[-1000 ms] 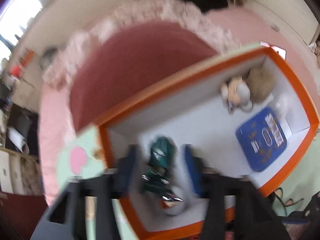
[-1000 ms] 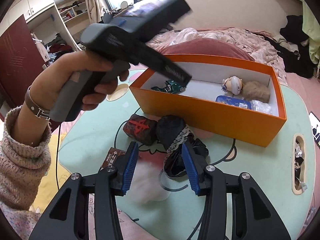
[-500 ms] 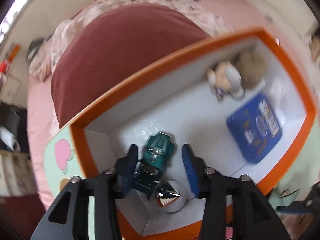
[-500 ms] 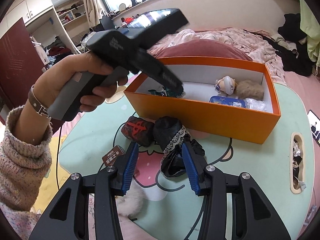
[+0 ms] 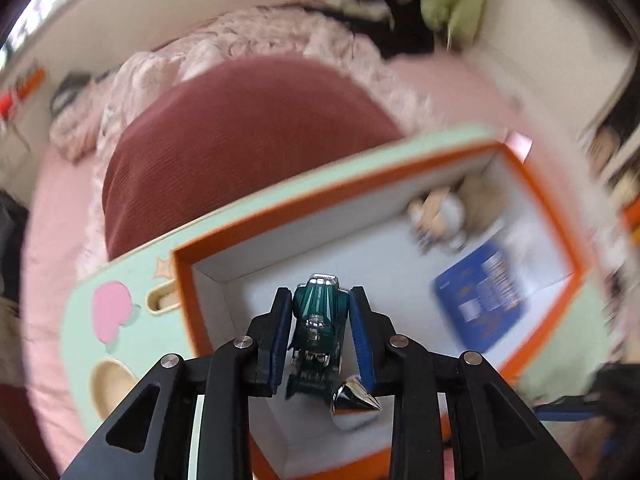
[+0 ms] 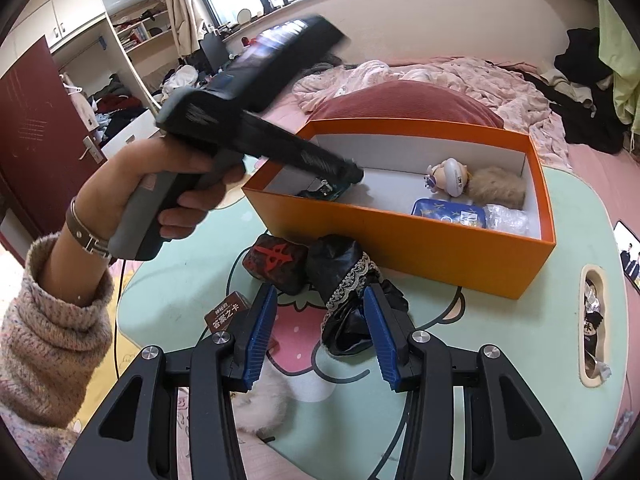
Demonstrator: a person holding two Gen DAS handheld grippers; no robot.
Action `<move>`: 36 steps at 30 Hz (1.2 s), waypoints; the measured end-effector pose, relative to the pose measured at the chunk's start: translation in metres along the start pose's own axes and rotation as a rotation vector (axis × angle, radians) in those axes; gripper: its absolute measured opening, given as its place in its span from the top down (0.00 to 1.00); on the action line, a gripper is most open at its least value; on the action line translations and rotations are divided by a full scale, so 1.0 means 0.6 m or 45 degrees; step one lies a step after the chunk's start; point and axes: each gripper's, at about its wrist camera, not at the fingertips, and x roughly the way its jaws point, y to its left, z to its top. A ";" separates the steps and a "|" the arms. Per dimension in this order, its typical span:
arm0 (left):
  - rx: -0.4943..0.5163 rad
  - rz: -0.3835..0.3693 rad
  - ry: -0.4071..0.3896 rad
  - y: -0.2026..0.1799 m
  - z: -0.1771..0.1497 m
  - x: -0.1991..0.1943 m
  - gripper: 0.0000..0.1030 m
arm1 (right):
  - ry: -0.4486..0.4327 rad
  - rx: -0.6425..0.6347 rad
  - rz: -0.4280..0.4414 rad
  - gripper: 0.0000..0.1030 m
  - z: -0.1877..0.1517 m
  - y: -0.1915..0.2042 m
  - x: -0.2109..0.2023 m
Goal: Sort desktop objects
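Observation:
My left gripper is shut on a green toy car and holds it inside the left end of the orange box. From the right wrist view the left gripper reaches into the box over the car. My right gripper is open and empty above the mint table, just before a black lace-trimmed bundle and a dark pouch with a red mark.
The box holds a doll head, a tan fur ball, a blue tin and clear plastic. A brown card and white fluff lie near my right gripper. A bed lies behind.
The left gripper has closed on the green car, which now sits straight between the fingers. The right gripper moved slightly forward toward the black bundle.

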 end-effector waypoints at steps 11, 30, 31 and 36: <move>-0.191 -0.439 -0.384 0.017 -0.128 -0.152 0.92 | -0.015 0.022 -0.006 0.55 0.000 -0.008 -0.004; -0.117 -0.141 -0.208 0.003 -0.055 -0.072 0.43 | 0.036 0.055 -0.017 0.55 -0.001 -0.016 0.007; -0.113 -0.150 -0.184 0.007 -0.044 -0.063 0.43 | 0.040 0.052 -0.018 0.55 -0.001 -0.016 0.007; -0.032 -0.112 0.013 0.008 -0.014 -0.009 0.47 | 0.043 0.079 -0.009 0.55 0.019 -0.029 -0.002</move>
